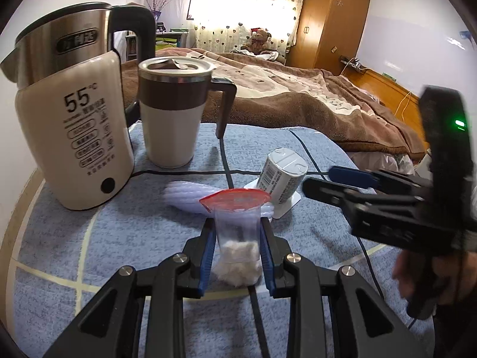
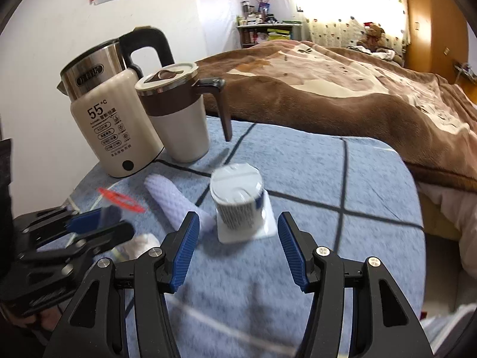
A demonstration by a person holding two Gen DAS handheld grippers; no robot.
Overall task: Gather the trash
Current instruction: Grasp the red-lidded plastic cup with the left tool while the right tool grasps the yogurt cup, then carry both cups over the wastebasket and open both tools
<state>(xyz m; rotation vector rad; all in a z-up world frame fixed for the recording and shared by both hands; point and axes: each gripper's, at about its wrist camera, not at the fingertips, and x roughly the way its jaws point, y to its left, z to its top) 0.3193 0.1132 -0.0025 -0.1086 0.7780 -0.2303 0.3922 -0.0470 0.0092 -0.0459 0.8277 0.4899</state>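
My left gripper [image 1: 237, 229] is shut on a small clear zip bag [image 1: 235, 201] with a red top strip and white fluff at its bottom, held upright over the blue tablecloth [image 1: 89, 238]. Just behind it lies a white foam net sleeve [image 1: 184, 194]. A small white can with a barcode [image 1: 281, 176] leans on a white card. In the right wrist view my right gripper [image 2: 238, 219] is open, its blue pads [image 2: 186, 253] on either side of that can [image 2: 237, 194] but a little short of it. The left gripper [image 2: 122, 220] with the bag [image 2: 122, 198] shows at lower left.
A cream electric kettle [image 1: 74, 137] and a lidded mug [image 1: 173, 113] stand at the back left of the round table. A black cable [image 1: 226, 161] runs across the cloth. A bed with a brown blanket [image 1: 298, 98] lies just beyond the table's far edge.
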